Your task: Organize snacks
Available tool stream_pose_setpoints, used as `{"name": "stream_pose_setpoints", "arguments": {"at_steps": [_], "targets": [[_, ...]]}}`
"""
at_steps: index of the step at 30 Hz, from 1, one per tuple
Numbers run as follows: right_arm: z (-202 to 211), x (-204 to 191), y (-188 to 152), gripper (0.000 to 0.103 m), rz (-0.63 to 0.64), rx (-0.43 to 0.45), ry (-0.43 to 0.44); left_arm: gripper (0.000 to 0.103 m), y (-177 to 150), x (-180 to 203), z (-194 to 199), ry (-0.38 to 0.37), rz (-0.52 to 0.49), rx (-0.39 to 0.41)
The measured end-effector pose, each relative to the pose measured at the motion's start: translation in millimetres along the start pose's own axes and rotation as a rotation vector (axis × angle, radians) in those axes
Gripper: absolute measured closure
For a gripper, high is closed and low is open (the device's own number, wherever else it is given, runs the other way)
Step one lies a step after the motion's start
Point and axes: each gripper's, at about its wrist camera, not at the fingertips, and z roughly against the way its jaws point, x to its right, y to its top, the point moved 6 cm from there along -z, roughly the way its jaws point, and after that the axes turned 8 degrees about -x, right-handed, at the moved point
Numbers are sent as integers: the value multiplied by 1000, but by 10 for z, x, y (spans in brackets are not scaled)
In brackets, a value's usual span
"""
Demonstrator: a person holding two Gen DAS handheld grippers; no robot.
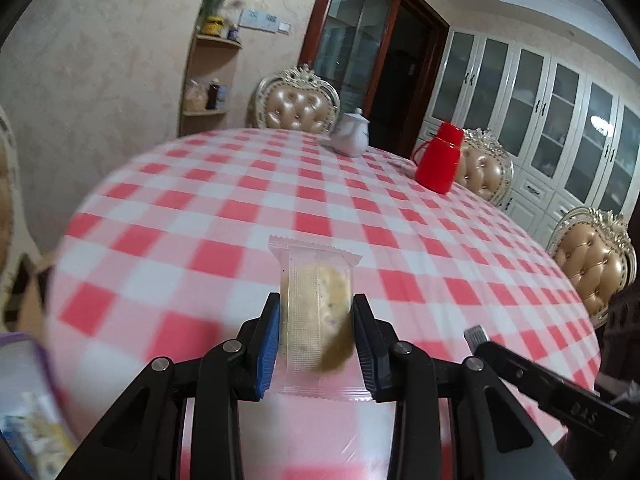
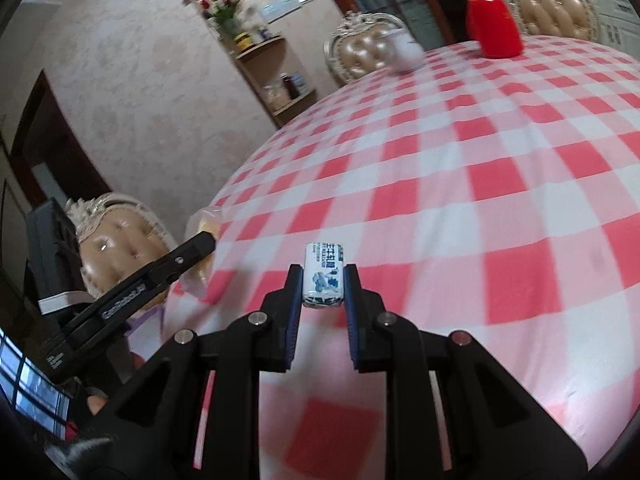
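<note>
My left gripper (image 1: 316, 312) is shut on a clear-wrapped pastry (image 1: 320, 308), which stands upright between the blue pads above the checked tablecloth. In the right wrist view my right gripper (image 2: 323, 280) is shut on a small white and blue wrapped candy (image 2: 323, 274), held above the table. The left gripper's finger (image 2: 188, 256) shows at the left of that view, with the pastry's wrapper (image 2: 202, 224) partly hidden behind it. The right gripper's finger (image 1: 532, 372) reaches in at the lower right of the left wrist view.
A red and white checked round table (image 1: 224, 208) carries a white teapot (image 1: 351, 136) and a red flask (image 1: 438, 160) at its far side. Padded chairs (image 1: 298, 106) ring it. A purple-edged box of packets (image 1: 28, 412) sits at the lower left edge.
</note>
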Motion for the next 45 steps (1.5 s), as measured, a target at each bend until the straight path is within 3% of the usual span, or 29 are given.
{"name": "stream_pose_setpoints", "arguments": {"at_steps": [7,16,23,31,32,33,35,37,41,45], "targets": [[35,-778,-218,80,146,-25,88,67,-305,-586,736,114,-1,14],[-33,-1831,-658,80,374,-84,184,67,-662,-1284,1439,207,43,12],[-199,-2327,-1054,80,510,-164,209,67,-951,-1713,1679,299,69,-18],[-528,-2682,-1376,79,615,-278,186,66,-1032,-2066,1695,342,146,-22],[-579,-2726,-1423,77,634,-298,175,59,-1041,-2097,1709,344,153,-18],[-605,-2754,-1456,72,650,-311,163,37,-1047,-2134,1719,349,160,-20],[-671,-2816,-1517,35,682,-323,135,5,-1061,-2220,1745,370,182,-28],[-701,-2853,-1544,23,696,-318,115,2,-1072,-2296,1768,376,198,-42],[-802,-2897,-1636,19,706,-400,109,2,-1076,-2419,1854,349,227,-46],[-875,-2905,-1711,13,721,-459,31,0,-1005,-2466,2046,467,235,-11]]}}
